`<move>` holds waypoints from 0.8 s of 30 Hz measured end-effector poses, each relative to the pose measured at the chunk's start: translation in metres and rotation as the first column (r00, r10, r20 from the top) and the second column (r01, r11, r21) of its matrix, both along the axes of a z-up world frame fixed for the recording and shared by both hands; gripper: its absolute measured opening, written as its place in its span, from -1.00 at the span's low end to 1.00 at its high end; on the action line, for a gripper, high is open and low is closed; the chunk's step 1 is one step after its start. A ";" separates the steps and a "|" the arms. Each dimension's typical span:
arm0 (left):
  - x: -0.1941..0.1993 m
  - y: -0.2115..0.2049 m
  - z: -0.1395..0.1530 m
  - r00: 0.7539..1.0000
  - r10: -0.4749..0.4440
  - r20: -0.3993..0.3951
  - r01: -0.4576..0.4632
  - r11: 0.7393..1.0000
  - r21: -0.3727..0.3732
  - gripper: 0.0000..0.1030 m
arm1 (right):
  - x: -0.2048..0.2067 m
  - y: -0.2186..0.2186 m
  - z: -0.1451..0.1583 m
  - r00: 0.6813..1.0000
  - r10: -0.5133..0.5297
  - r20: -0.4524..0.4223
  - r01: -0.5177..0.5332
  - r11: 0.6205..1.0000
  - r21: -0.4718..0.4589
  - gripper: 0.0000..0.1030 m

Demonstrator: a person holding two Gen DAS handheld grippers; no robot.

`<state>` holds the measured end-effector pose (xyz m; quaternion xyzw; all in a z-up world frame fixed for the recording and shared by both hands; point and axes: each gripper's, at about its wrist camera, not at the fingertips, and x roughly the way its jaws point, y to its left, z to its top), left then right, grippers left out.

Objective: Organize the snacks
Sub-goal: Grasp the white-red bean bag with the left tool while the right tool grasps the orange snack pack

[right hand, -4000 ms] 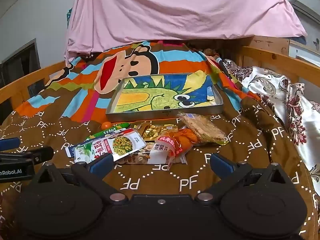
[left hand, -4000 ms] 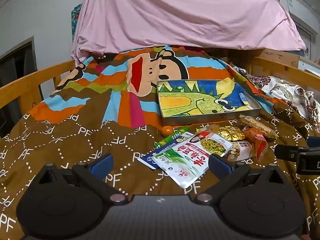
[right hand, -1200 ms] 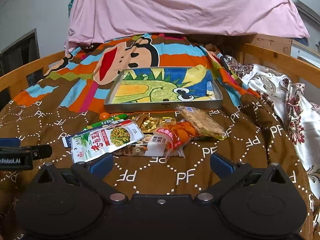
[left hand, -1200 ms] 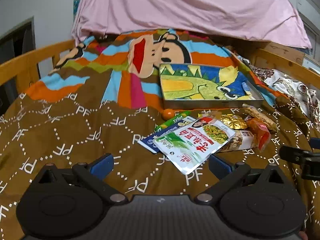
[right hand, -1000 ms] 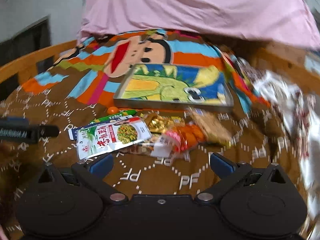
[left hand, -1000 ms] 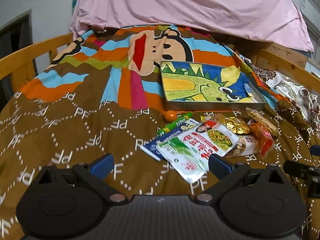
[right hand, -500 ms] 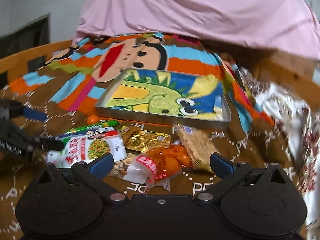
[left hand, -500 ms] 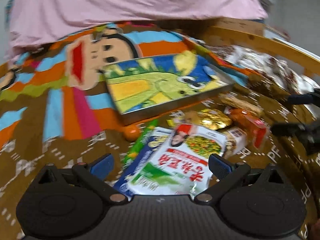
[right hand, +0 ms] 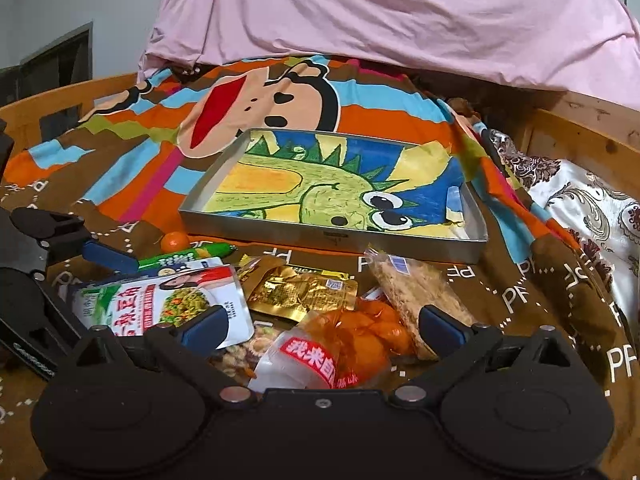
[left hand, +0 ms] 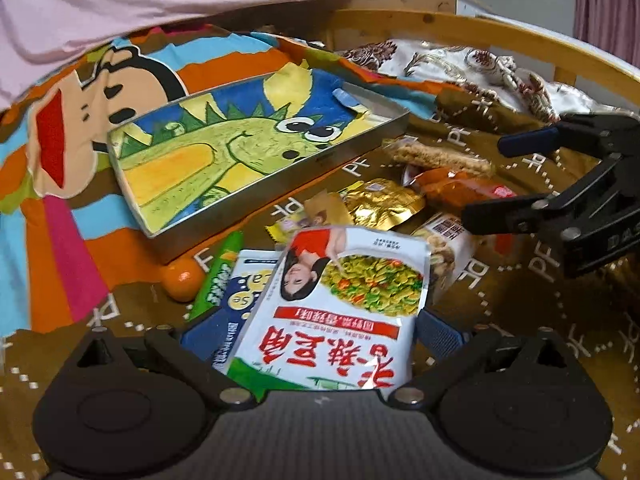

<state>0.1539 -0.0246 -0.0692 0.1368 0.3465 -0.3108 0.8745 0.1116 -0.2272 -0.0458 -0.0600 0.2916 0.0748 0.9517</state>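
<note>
A metal tray (left hand: 280,172) with a dinosaur drawing lies on the bedspread; it also shows in the right wrist view (right hand: 332,236). In front of it is a pile of snacks. My left gripper (left hand: 320,332) is open, its fingers on either side of the white pea-snack pouch (left hand: 344,304). My right gripper (right hand: 322,328) is open, straddling the orange snack bag (right hand: 352,344). Around these lie a gold packet (right hand: 304,290), a cracker pack (right hand: 408,284), a green stick (left hand: 218,276), a small orange (left hand: 182,278) and a blue-white pack (left hand: 244,280).
Wooden bed rails (left hand: 460,24) ring the bedspread. A pink sheet (right hand: 400,12) hangs at the back. A floral cloth (right hand: 580,200) lies on the right. The right gripper shows at the right of the left wrist view (left hand: 568,184).
Both grippers have moved forward and down onto the snack pile. The left one now straddles the white pouch, the right one the orange bag. Both stay open.
</note>
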 end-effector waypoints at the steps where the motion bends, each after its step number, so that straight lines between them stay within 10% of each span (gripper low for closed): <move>1: 0.003 0.001 -0.001 1.000 0.005 -0.008 -0.005 1.000 -0.013 0.99 | 0.002 0.000 -0.002 1.000 -0.007 -0.003 0.007 1.000 0.004 0.90; 24: 0.004 -0.013 -0.010 0.999 -0.008 -0.050 0.009 1.000 0.026 0.98 | 0.019 -0.020 -0.023 0.980 -0.134 -0.147 0.157 0.975 0.157 0.24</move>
